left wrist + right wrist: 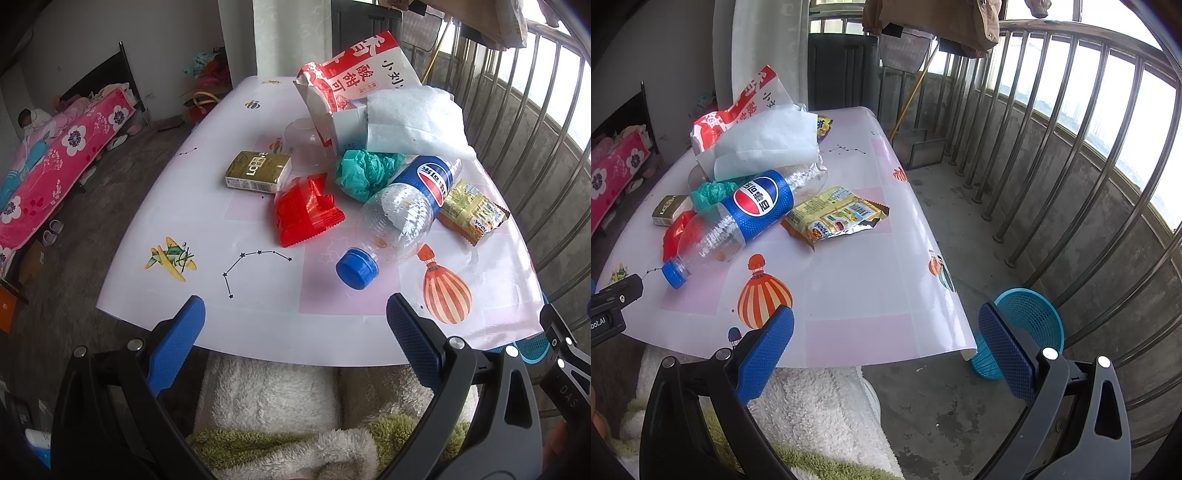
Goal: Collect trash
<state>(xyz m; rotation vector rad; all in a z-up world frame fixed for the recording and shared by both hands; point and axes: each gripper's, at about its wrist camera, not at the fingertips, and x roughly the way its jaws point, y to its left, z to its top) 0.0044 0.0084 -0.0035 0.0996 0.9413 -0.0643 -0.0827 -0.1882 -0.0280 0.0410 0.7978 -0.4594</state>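
While both tools hang wide and empty, the clear plastic Pepsi bottle with a blue cap (400, 218) lies on the pink patterned surface (258, 317), cap toward the left tool (295, 321), nearer than the right tool (886, 332).

Daylit balcony railing (1071, 122), concrete floor (960, 387)

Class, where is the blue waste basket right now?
In the right wrist view, the blue waste basket stands on the balcony floor, beside the table's near right corner, close to the railing.
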